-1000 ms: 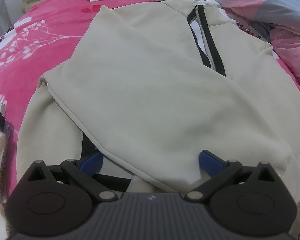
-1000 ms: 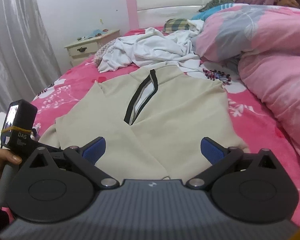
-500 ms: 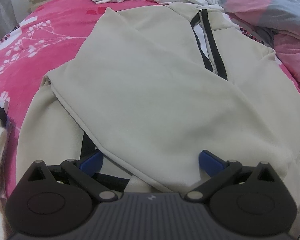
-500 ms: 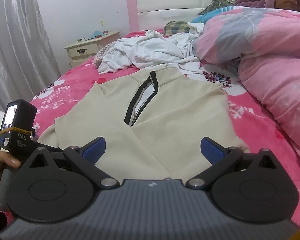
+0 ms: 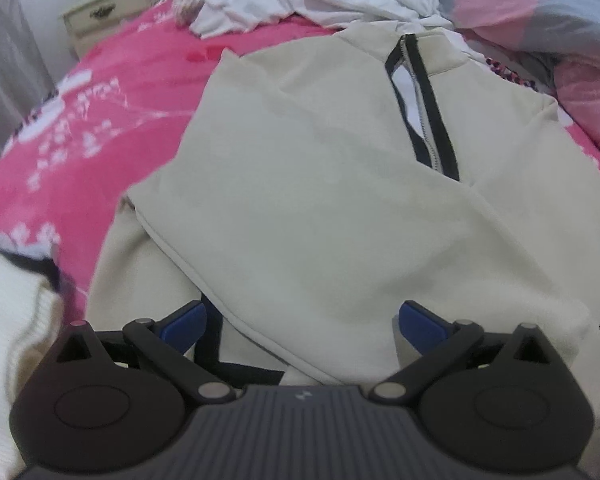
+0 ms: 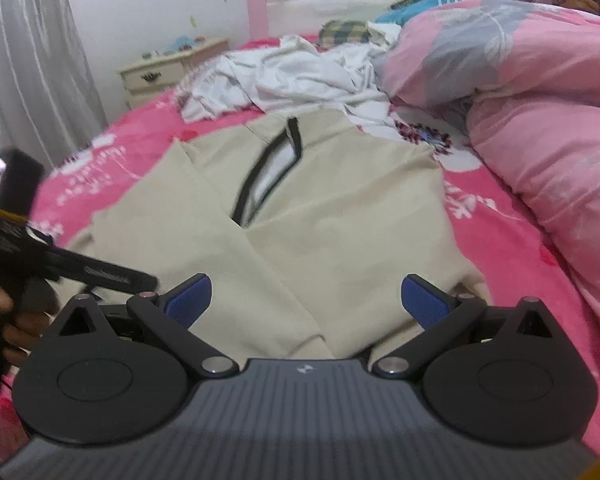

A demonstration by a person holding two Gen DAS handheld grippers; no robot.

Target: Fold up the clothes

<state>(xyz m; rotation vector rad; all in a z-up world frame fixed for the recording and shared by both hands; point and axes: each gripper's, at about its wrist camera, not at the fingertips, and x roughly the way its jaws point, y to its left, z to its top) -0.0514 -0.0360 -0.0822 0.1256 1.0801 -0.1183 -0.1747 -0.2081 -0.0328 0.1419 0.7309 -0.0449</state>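
Across the middle of the bed (image 6: 512,240), on its pink flowered cover, lies the beige pullover (image 5: 340,208), collar and black-edged zip (image 5: 428,104) toward the headboard and hem toward the foot edge. Both sleeves are already folded in and cross over the chest, so the step in hand looks to be the lengthwise fold of the body. A heap of white clothes (image 6: 300,76) sits beyond the collar, and a pink quilt (image 6: 540,100) is bunched along the bed's right edge. Another pale garment (image 5: 8,320) lies at the left edge near the foot.

The left gripper (image 5: 300,316) hovers low over the hem, jaws spread wide, holding nothing. The right gripper (image 6: 306,296) is likewise wide open and empty, above the hem's right part.

The next move probably calls for each gripper to close on a hem corner and carry the hem up toward the collar, keeping the crossed sleeves flat.
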